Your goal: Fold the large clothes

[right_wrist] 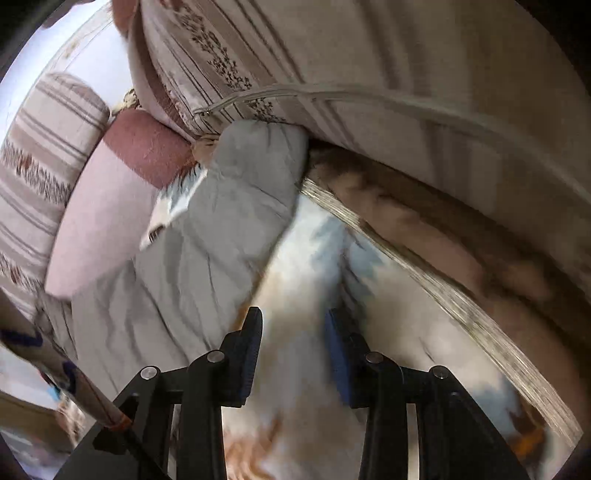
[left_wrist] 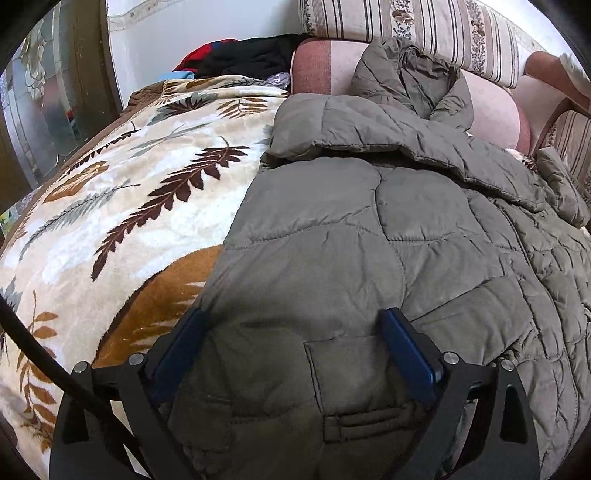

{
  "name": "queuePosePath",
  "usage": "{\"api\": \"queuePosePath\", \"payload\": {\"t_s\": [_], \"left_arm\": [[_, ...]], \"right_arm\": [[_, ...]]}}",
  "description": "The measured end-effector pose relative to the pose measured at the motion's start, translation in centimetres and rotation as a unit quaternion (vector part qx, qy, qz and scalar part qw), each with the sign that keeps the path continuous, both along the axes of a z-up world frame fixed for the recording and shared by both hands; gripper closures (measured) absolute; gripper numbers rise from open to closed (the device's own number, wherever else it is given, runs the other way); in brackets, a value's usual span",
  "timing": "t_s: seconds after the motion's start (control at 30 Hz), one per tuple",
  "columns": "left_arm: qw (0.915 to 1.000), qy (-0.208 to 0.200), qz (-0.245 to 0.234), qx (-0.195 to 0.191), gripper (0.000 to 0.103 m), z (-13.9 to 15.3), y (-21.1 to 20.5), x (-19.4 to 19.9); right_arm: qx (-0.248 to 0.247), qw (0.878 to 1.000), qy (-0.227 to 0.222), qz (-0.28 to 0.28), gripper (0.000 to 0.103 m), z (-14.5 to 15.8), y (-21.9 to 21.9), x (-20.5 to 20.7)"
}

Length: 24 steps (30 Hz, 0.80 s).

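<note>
An olive-grey quilted jacket [left_wrist: 369,229] lies spread on a leaf-patterned blanket [left_wrist: 129,192], collar toward the cushions. My left gripper [left_wrist: 293,314] stands wide open over its near hem. The pocket area bulges up between the blue pads [left_wrist: 406,350], which do not pinch it. In the blurred right wrist view, one puffy sleeve of the jacket [right_wrist: 229,206] reaches toward the sofa back. My right gripper [right_wrist: 291,325] hovers beside that sleeve over the blanket [right_wrist: 314,266], jaws partly apart with nothing between them.
Striped sofa cushions [left_wrist: 424,26] and a pink bolster [left_wrist: 321,66] line the far side. A heap of dark and red clothes [left_wrist: 243,55] sits at the back left. A person's arm [left_wrist: 550,70] shows at the top right. A black cable [left_wrist: 33,347] crosses the lower left.
</note>
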State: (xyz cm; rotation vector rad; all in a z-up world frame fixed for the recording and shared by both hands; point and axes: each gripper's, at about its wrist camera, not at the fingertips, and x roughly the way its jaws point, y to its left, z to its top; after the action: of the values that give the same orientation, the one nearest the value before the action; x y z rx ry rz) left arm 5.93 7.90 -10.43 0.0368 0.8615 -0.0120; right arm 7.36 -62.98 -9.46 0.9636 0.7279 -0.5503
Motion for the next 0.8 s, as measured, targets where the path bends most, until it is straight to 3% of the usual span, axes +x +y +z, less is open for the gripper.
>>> {"api": "queuePosePath", "payload": {"t_s": [0.27,0.37,0.4,0.6,0.8], "left_arm": [[0.9999,0.008,0.006,0.012,0.002,-0.3,-0.4,0.6],[0.9999,0.008,0.006,0.01,0.001,-0.4,-0.4,0.7],[0.9999,0.008,0.006,0.009,0.001,-0.4,-0.3,0.7],[1.0,0.003,0.003,-0.003,0.002,-0.3,0.0,0.5],[0.9997,-0.002,-0.004,-0.022,0.002,-0.2,0.4,0.1]], "right_arm": [[-0.008,1.0,-0.001,-0.03,0.06,-0.9,-3.4,5.0],[-0.03,0.999,0.015,-0.016,0.09,0.9,-3.2,5.5],[-0.041,0.999,0.015,-0.014,0.092,1.6,-3.1,5.5],[-0.137,0.991,0.003,0.006,0.095,11.0,1.5,4.6],[-0.241,0.966,-0.051,0.084,0.095,22.6,12.2,4.8]]}}
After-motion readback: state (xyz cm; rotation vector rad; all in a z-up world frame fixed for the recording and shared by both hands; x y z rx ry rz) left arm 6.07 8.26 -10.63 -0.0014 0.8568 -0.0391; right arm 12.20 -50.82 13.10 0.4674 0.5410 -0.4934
